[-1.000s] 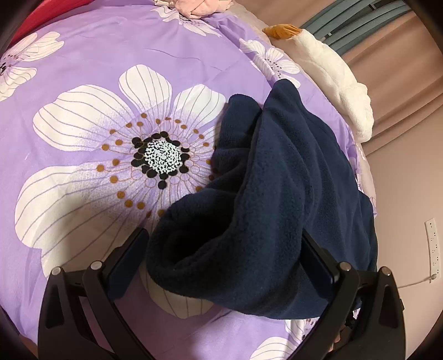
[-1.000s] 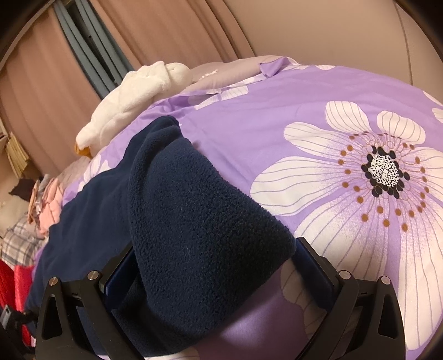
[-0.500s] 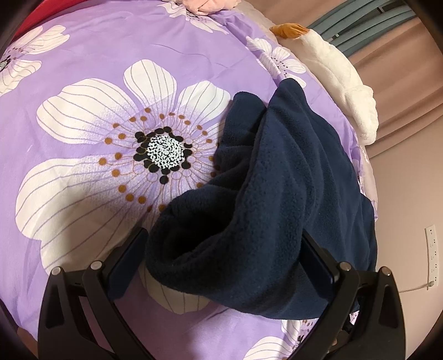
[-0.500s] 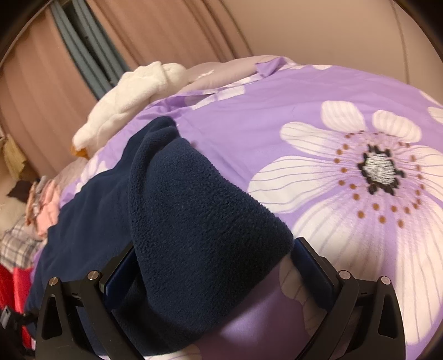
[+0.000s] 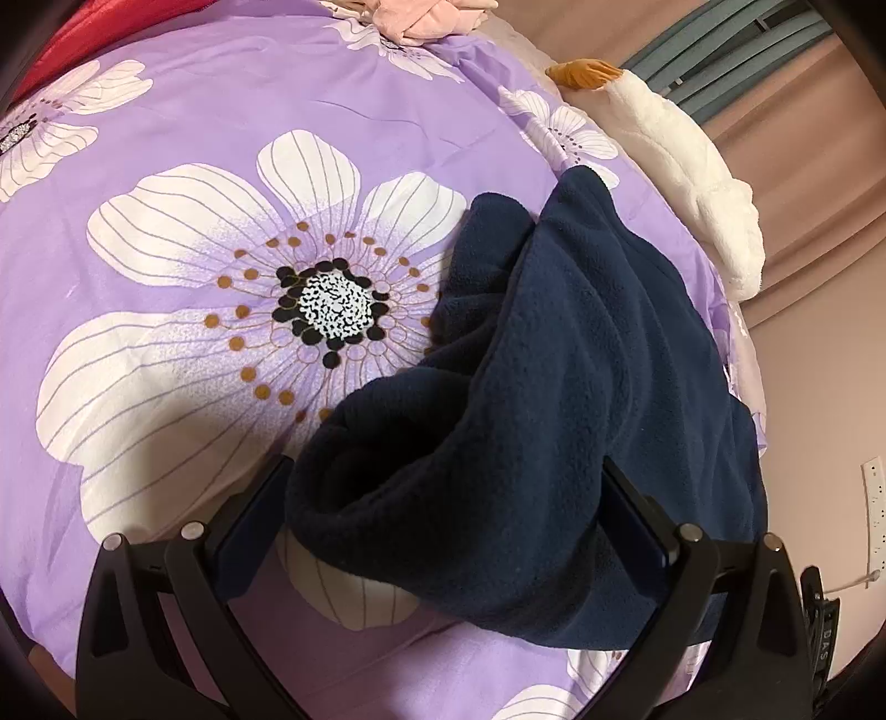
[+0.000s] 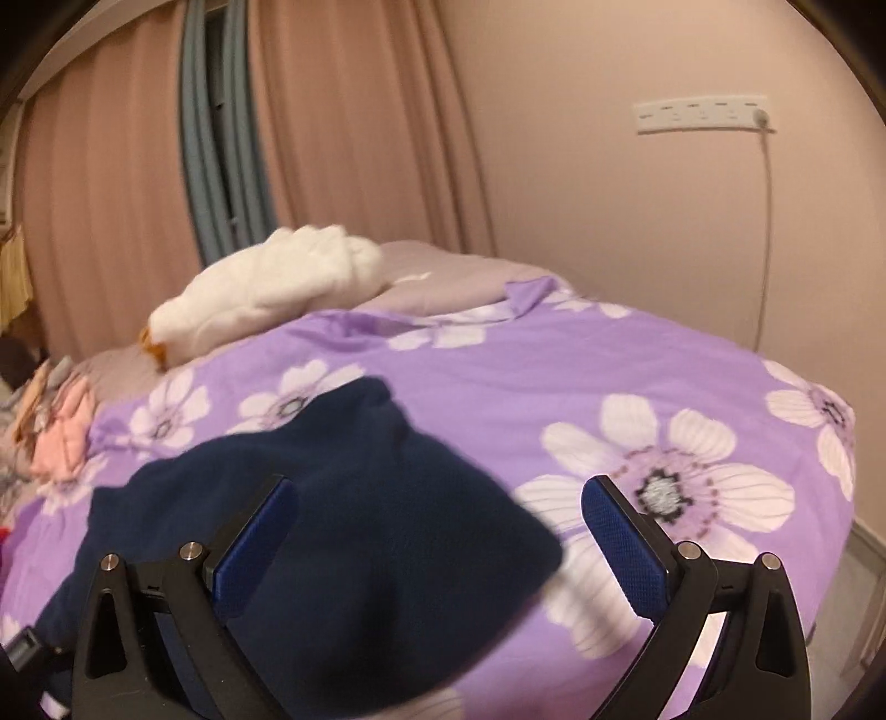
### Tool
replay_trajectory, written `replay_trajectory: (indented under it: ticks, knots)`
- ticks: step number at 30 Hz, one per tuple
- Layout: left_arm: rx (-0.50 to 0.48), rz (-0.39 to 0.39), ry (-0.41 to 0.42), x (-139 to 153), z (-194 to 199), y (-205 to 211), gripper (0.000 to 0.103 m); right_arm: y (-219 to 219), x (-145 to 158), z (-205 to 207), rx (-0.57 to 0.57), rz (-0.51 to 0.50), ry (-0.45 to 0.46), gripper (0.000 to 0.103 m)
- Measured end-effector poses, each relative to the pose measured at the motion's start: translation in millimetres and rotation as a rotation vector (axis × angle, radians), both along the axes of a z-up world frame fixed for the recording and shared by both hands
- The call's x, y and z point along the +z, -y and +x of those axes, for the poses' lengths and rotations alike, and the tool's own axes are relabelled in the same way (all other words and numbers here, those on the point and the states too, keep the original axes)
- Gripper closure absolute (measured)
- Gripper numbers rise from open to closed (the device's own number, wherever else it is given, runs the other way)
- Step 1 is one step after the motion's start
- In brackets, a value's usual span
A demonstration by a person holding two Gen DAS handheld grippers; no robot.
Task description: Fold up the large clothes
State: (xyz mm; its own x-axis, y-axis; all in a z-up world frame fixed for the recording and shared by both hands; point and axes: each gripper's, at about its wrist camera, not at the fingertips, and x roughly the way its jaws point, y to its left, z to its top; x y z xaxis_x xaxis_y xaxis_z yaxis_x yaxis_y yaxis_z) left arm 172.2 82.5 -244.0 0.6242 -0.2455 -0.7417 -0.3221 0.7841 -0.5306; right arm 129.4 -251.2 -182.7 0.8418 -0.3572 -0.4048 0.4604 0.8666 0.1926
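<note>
A dark navy fleece garment (image 5: 581,387) lies bunched on a purple flowered bedspread (image 5: 194,138). In the left wrist view its folded bulk fills the space between the fingers of my left gripper (image 5: 443,509), which stands wide open around it. In the right wrist view the garment (image 6: 343,515) lies on the bed below and between my right gripper (image 6: 437,531), whose blue pads (image 6: 620,543) stand wide apart; the left pad is in front of the cloth and the right pad is clear of it. The right view is blurred.
A white plush toy with an orange beak (image 5: 681,155) (image 6: 266,288) lies along the bed's far edge by the curtains. Pink clothing (image 5: 432,16) (image 6: 61,437) sits at one end. A wall power strip (image 6: 703,113) with a cable hangs beyond the bed.
My right gripper has lifted and pulled back from the garment, so the cloth no longer fills its fingers and the wall and curtains show. The left gripper has hardly moved.
</note>
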Motion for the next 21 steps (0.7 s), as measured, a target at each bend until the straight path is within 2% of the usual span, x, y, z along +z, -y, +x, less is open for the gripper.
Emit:
replay_trajectory:
  ticks: [3,4,5,6,7,9,13,16,21]
  knots:
    - [-0.007,-0.006,-0.003,-0.4,0.9,-1.5,0.0,-14.1,-9.8,15.7,-0.009,-0.012,-0.027,0.002]
    - [-0.012,-0.011,-0.001,-1.0,1.5,-2.3,0.0,-18.6,-13.7,21.5,-0.003,-0.011,-0.037,0.012]
    - [-0.013,-0.014,-0.004,-1.0,2.0,-2.1,0.0,-22.4,-16.4,24.1,0.008,-0.005,-0.039,0.029]
    - [-0.014,-0.015,-0.009,-0.5,2.7,-2.5,0.0,-28.1,-20.2,29.7,0.017,0.005,-0.049,0.038]
    - [-0.014,-0.015,-0.012,0.2,2.9,-2.4,0.0,-30.6,-22.1,30.3,0.019,0.007,-0.061,0.052]
    - [-0.01,-0.016,-0.011,0.2,3.0,-1.8,0.0,-40.4,-29.4,40.0,0.04,-0.009,-0.092,0.065]
    - [0.002,-0.008,-0.013,0.8,4.1,0.4,0.0,-60.3,-48.6,51.9,0.13,-0.009,-0.158,0.068]
    - [0.015,-0.005,-0.007,0.1,3.8,2.3,0.0,-71.6,-50.7,52.3,0.15,-0.063,-0.164,0.068]
    - [0.019,0.008,0.0,-0.4,4.3,4.2,0.0,-63.9,-58.4,61.6,0.175,-0.023,-0.21,0.068]
